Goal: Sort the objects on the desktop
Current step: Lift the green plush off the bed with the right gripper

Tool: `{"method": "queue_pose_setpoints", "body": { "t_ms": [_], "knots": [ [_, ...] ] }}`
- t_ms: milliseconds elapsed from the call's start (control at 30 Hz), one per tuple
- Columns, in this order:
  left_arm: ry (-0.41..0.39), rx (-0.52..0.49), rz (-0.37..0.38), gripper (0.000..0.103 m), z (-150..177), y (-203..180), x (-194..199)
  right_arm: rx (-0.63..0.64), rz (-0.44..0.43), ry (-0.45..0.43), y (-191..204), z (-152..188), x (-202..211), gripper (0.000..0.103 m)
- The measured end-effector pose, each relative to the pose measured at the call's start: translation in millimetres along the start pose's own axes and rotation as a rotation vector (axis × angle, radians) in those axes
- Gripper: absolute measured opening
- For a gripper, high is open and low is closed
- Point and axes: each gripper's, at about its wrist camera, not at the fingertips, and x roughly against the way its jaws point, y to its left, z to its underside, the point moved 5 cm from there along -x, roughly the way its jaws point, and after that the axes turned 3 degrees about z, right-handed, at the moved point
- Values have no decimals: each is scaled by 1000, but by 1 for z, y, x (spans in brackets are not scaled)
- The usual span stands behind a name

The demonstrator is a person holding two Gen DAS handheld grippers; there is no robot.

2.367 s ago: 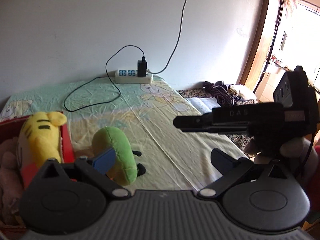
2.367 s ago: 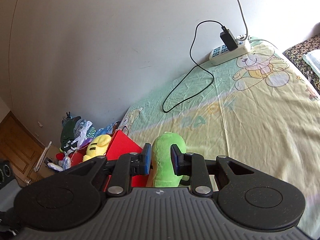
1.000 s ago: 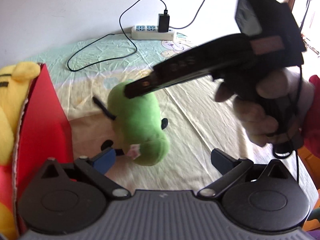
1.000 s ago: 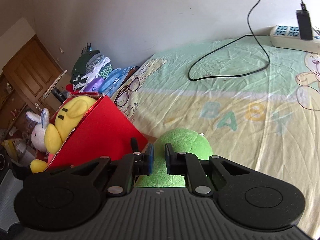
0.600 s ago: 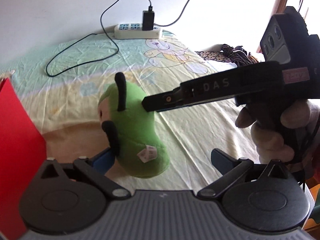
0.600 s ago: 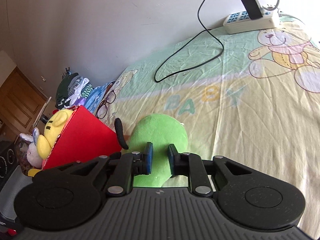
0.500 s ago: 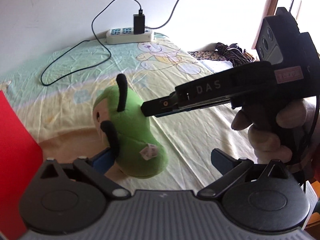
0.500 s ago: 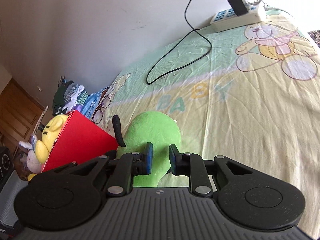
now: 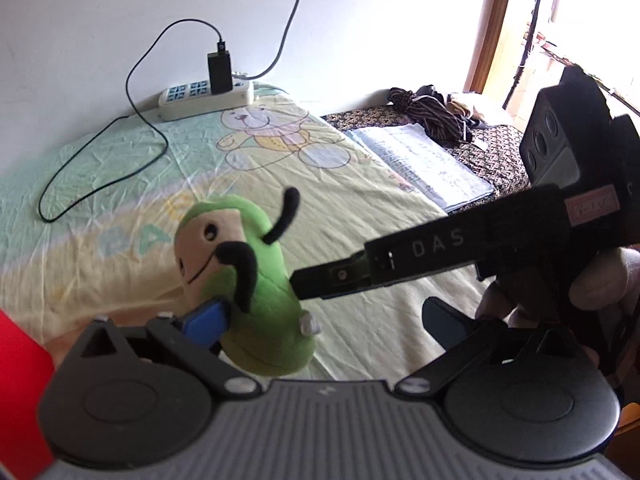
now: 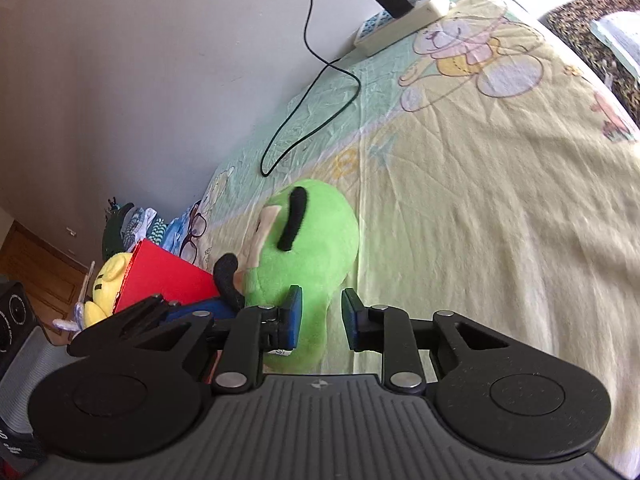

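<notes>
Green plush fills the near ground: the green plush toy (image 9: 256, 280) stands roughly upright on or just over the bedsheet (image 9: 360, 216), face turned toward your left camera, and you cannot tell whether its base rests on the cloth; your left gripper (image 9: 322, 316) is spread wide, its 2 fingers far apart, with the blue pad of its left finger (image 9: 208, 318) against the toy's lower front and the other finger well clear of it; your right gripper (image 10: 320, 318) comes in from the right, its 2 fingers parted a little, the toy's lower back against the left pad only and a strip of sheet showing between the toy and the right pad, so nothing is clamped; your hand (image 9: 600, 276) wraps that gripper's handle at the right edge; just to the left of the toy sits the red box (image 10: 168, 276), with a yellow plush (image 10: 108, 280) at its far side and a pair of glasses (image 10: 196, 236) on the sheet just beyond the box; further out, a black cable (image 9: 100, 184) loops across the sheet and an open book (image 9: 424, 164) lies off to the right; at the wall, a white power strip (image 9: 206, 98) carries 1 black charger (image 9: 219, 72).
</notes>
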Motion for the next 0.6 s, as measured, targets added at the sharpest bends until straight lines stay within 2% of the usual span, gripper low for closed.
{"method": "queue_pose_setpoints", "body": {
  "t_ms": [100,267,300,367,433,600],
  "knots": [
    [3,2,30,102,-4,-4,-3,-66,-16,-30,-9,6,11,26],
    [18,31,63,102,3,-8,-1,-128,7,-81,-20,8,25,28],
    [12,40,67,102,3,-7,2,-145,-1,-90,-22,8,28,29],
    [-2,57,69,102,0,-3,7,-190,-13,-112,-26,8,32,40],
    [-11,79,58,102,-6,5,8,-222,-17,-128,-29,7,32,45],
    [-1,191,58,99,-19,33,-2,-297,-31,-142,-35,2,23,47]
  ]
}}
